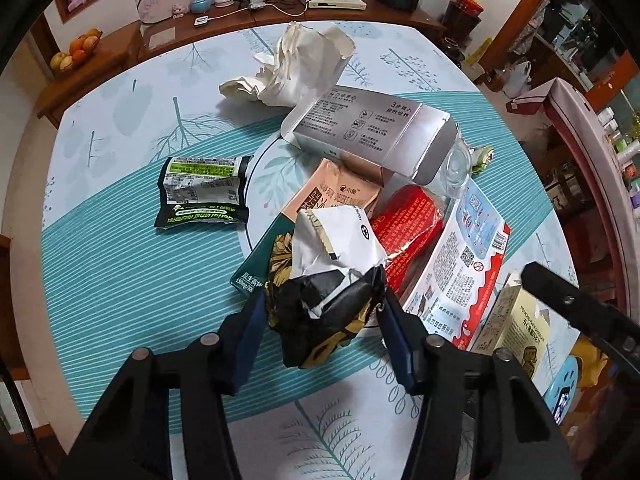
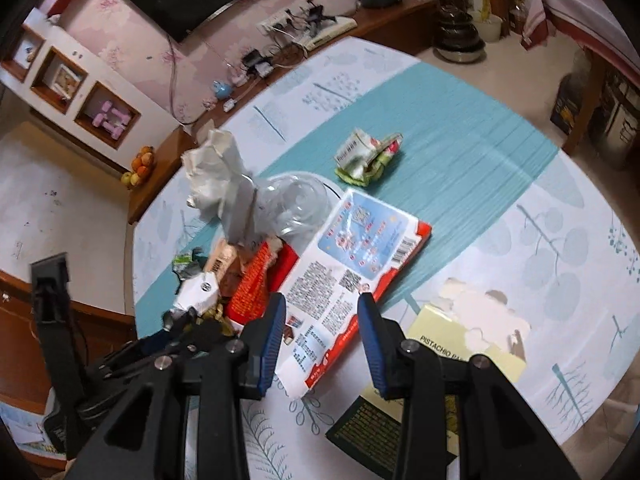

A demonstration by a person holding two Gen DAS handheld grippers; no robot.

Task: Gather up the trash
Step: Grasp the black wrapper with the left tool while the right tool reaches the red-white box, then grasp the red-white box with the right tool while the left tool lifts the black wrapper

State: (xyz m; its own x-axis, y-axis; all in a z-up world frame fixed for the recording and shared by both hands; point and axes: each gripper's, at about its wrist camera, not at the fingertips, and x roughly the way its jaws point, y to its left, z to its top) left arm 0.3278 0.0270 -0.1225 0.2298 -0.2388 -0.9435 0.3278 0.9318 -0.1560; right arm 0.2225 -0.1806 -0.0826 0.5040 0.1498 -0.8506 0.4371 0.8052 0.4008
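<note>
Trash is lying heaped mid-bench (image 1: pixel 120 280), and my left tongs (image 1: pixel 322 316) are pinching a crumpled black-and-white wrapper (image 1: pixel 332 276) at the heap's near edge. My right tongs (image 2: pixel 322 340) are hanging spread over the near end of a flat red-and-white box (image 2: pixel 352 264). A yellow box (image 2: pixel 456 344) is lying just right of it.

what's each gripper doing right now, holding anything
Left gripper: shut on the crumpled wrapper.
Right gripper: open, holding nothing, jaws above the flat box.
</note>
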